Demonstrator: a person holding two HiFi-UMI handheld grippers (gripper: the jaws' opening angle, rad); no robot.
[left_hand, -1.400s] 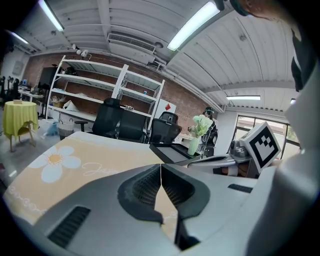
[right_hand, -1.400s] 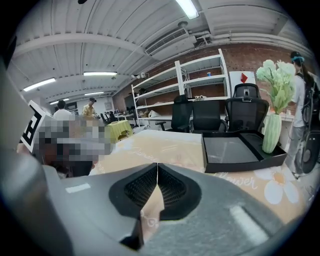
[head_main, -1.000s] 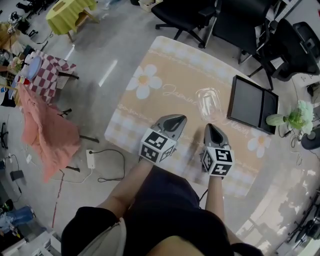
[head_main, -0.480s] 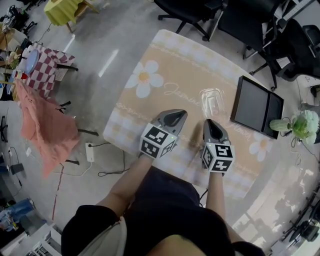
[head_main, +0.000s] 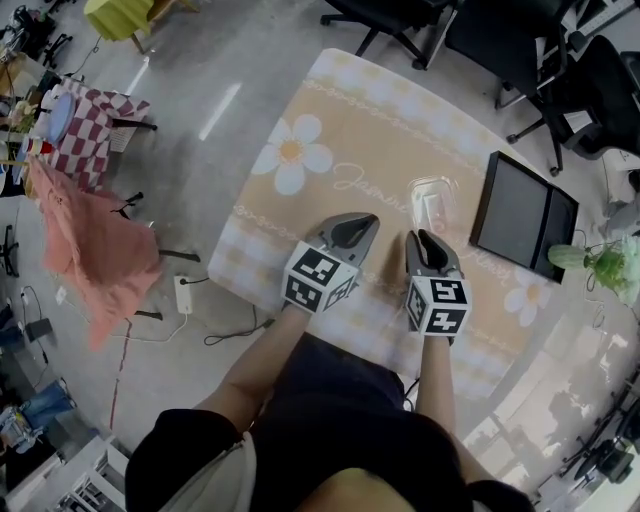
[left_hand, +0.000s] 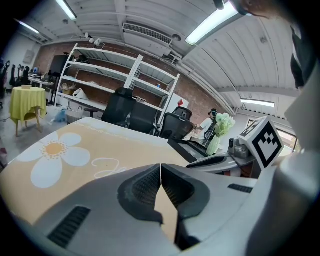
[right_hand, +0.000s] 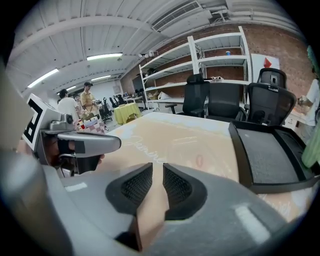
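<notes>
Seen from above, a person stands at a table with a daisy-print cloth, a gripper in each hand. The left gripper has its jaws pressed together on nothing. The right gripper has its jaws a slit apart, also empty — its tip is just beside a clear glass, not yet gripped, which sits on the cloth near a black tray.

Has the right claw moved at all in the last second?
Yes. The right claw has crept forward towards the clear glass, its tip now almost there, and its jaws have parted slightly.
</notes>
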